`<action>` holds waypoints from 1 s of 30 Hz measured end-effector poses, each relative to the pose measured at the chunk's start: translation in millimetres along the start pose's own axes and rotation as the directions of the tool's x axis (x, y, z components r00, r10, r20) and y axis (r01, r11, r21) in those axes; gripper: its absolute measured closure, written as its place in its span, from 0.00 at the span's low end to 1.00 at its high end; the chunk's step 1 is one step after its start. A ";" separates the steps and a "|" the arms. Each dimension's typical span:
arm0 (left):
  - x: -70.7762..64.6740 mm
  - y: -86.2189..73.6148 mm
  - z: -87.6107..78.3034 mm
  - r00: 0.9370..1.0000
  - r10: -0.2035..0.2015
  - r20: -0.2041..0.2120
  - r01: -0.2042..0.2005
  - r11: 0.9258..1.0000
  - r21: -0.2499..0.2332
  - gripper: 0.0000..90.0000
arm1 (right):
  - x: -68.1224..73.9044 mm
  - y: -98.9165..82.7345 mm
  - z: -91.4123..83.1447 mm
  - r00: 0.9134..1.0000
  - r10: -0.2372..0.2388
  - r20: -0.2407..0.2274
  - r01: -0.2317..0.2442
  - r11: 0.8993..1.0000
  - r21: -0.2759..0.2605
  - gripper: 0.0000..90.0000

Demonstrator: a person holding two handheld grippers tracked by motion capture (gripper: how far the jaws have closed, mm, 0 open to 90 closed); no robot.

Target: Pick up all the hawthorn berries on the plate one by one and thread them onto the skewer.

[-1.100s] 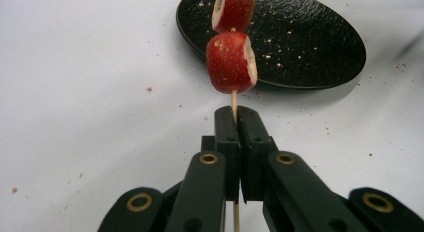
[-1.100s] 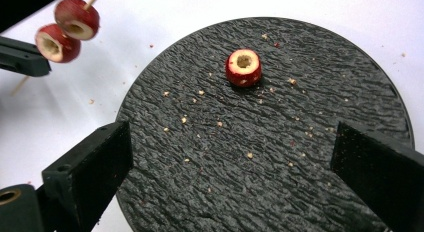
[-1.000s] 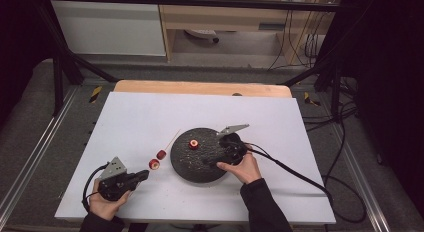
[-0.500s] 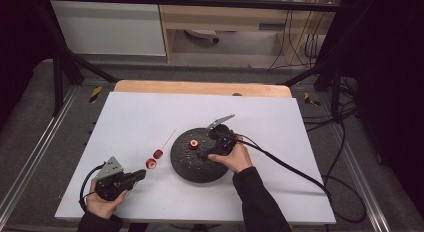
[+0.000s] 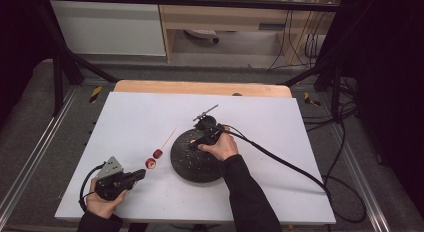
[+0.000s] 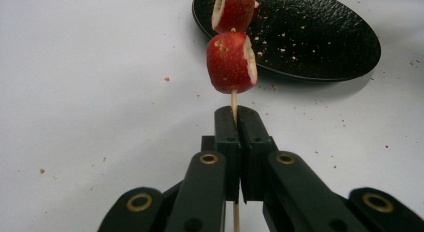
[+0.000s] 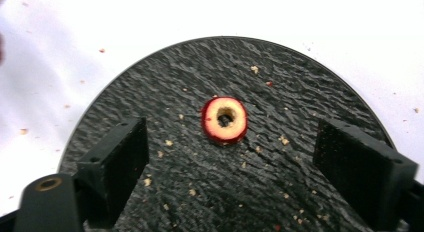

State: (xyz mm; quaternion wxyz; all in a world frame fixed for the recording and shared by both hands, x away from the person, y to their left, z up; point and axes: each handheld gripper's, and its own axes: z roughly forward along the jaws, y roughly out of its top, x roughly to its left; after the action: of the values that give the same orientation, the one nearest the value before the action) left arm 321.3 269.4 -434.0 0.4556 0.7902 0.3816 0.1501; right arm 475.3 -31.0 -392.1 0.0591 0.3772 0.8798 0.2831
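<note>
My left gripper [image 5: 135,176] lies low at the near left of the white table, shut on a thin wooden skewer [image 6: 233,99]. Two red fruit pieces [image 6: 231,62] are threaded on the skewer just beyond the jaws, and its bare tip [image 5: 169,137] points toward the black round plate [image 5: 192,167]. My right gripper [image 5: 196,142] hovers over the plate's far side. In the right gripper view a red fruit slice [image 7: 224,119] with a hole in its core lies on the plate [image 7: 300,92] ahead of my right gripper [image 7: 232,137]. Its jaws have just been closing but stand well apart and touch nothing.
Crumbs are scattered on the plate and on the table [image 5: 280,137]. The right gripper's black cable [image 5: 285,164] runs off across the table to the right. A wooden strip [image 5: 200,87] borders the far edge.
My right hand has moved left and away across the plate, and now covers the fruit slice in the high view. The left gripper with the skewer has stayed put.
</note>
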 end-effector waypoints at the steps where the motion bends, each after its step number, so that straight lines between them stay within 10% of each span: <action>1: -0.1 0.0 0.1 1.000 0.001 -0.001 -0.001 1.000 0.001 0.98 | -0.5 1.5 1.8 1.000 -0.008 -0.002 0.008 1.000 0.006 0.20; 30: -0.1 -0.7 1.4 1.000 0.004 0.003 -0.004 1.000 0.006 0.98 | -16.7 9.9 31.0 0.983 0.154 -0.100 -0.143 0.984 0.103 0.65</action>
State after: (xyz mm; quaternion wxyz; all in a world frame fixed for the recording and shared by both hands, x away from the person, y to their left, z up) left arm 321.8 268.7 -435.4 0.4533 0.7926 0.3798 0.1487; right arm 503.2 -23.1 -414.4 -0.0278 0.4285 0.8636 0.2641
